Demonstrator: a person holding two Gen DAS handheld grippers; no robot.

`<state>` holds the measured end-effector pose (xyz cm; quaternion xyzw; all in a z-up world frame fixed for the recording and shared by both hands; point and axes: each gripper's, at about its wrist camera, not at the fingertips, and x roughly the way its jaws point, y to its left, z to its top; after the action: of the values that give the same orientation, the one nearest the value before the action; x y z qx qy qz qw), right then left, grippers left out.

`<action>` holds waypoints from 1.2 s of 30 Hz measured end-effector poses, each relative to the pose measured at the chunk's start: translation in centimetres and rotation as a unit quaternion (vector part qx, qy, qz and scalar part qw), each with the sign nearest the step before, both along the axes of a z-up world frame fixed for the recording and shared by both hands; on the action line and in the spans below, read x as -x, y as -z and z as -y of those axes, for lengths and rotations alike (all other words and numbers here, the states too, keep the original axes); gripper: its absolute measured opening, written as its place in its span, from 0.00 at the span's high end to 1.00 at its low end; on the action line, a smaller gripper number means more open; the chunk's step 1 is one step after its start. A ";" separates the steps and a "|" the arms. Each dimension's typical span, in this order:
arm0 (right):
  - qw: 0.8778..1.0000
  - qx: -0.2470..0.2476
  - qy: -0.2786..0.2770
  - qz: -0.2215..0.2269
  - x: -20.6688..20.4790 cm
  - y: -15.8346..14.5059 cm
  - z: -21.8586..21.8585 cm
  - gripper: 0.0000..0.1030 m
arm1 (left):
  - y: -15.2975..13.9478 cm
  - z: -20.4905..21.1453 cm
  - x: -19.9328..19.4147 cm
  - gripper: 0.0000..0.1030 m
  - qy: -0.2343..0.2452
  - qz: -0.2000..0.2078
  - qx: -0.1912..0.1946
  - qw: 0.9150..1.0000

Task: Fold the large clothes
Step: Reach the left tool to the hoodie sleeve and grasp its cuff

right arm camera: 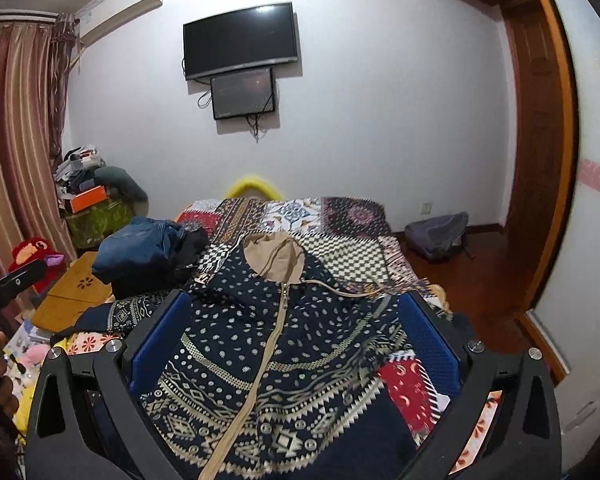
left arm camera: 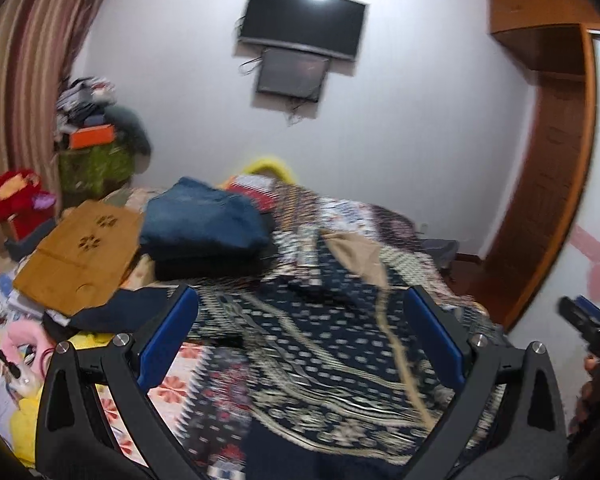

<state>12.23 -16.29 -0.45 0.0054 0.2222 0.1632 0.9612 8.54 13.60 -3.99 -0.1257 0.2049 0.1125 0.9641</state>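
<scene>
A large navy hooded jacket point(right arm camera: 284, 352) with a beige pattern, beige zip and beige hood lining lies spread front-up on the bed. It also shows, blurred, in the left wrist view point(left arm camera: 320, 344). My right gripper point(right arm camera: 296, 320) is open and empty, held above the jacket's chest. My left gripper point(left arm camera: 300, 320) is open and empty above the jacket's left part. The right gripper shows at the right edge of the left wrist view point(left arm camera: 588, 324). The left gripper shows at the left edge of the right wrist view point(right arm camera: 8, 284).
A stack of folded blue and black clothes point(right arm camera: 148, 256) sits on the bed's left side beside a brown wooden board point(right arm camera: 72, 296). The patchwork bedcover point(right arm camera: 340, 216) reaches the far wall. A grey bag point(right arm camera: 436, 236) lies on the wooden floor at right. Clutter and toys line the left.
</scene>
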 end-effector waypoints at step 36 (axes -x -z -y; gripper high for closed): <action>0.979 0.080 0.026 -0.186 -16.0 9.5 -3.2 0.00 | 24.4 -31.4 -5.3 0.18 -0.186 -0.142 0.420 0.877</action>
<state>28.18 -13.09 -9.98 -0.0352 0.4090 0.1163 0.9044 13.85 44.98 -28.34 -0.5369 0.3402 0.2102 0.7428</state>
